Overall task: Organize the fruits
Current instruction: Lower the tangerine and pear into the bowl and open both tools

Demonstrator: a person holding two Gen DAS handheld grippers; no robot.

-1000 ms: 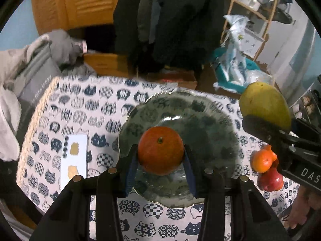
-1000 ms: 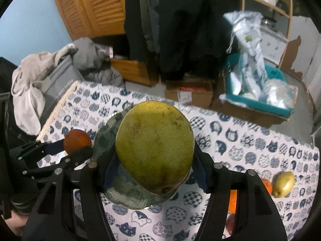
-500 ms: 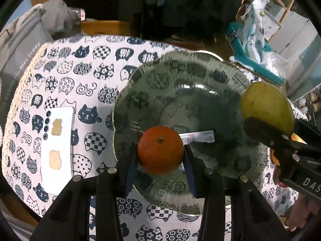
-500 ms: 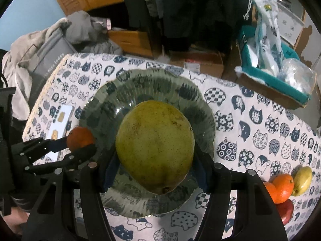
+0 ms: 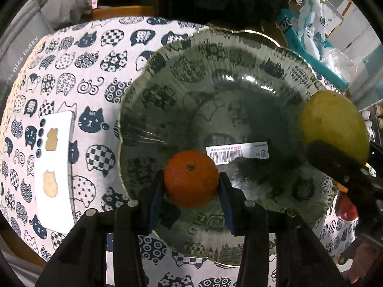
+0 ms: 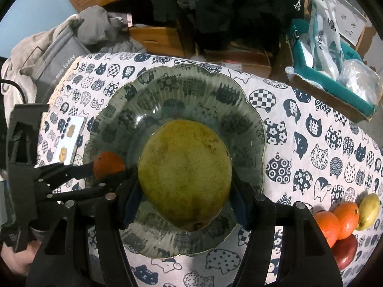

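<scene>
My left gripper (image 5: 191, 185) is shut on an orange (image 5: 191, 179) and holds it over the near left part of a clear glass plate (image 5: 251, 76). My right gripper (image 6: 184, 191) is shut on a large green-yellow mango (image 6: 184, 174) over the same plate (image 6: 239, 110). The mango (image 5: 335, 122) and right gripper show at the right of the left wrist view. The orange (image 6: 109, 163) and left gripper show at the left of the right wrist view.
A white phone (image 5: 55, 162) lies left of the plate on the cat-print tablecloth (image 6: 311, 143). Two oranges (image 6: 337, 217), a lemon (image 6: 368, 210) and a red apple (image 6: 344, 251) sit at the right. Clothes, boxes and bags lie beyond the table.
Both grippers have come down and forward over the plate with their fruit. The plate looks larger and closer in both views.
</scene>
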